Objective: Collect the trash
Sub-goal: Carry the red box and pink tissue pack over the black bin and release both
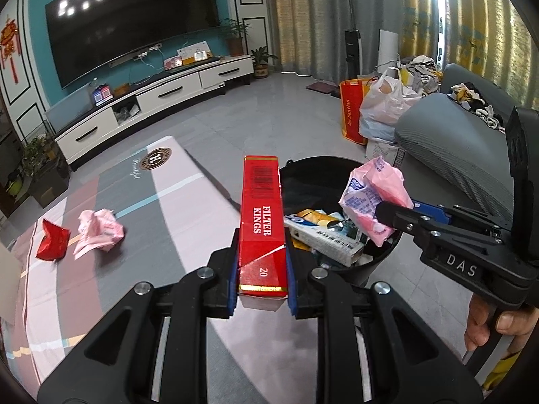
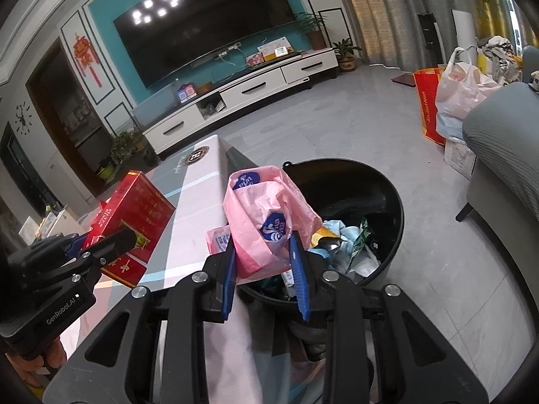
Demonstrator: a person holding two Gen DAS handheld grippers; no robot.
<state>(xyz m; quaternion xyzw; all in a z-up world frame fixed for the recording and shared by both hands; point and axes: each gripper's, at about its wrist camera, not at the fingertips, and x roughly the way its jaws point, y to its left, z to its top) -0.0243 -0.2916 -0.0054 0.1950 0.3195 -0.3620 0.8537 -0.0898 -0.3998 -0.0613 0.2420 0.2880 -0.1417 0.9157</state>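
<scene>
Over bin (image 1: 387, 259): jaws pinch carton (image 1: 261, 222), wrapper (image 2: 266, 225).

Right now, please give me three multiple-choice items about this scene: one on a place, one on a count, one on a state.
1. Where is the black bin?
A. on the floor beside the table
B. on the sofa
C. on the TV cabinet

2. How many trash pieces lie on the table?
A. none
B. two
C. five

3. What is the left gripper doing?
A. hanging open
B. shut on the red carton
C. holding a bottle

Key:
1 A, it stands at the table's edge.
2 B, a red wrapper and a pink wrapper.
3 B, the jaws clamp the carton.
</scene>
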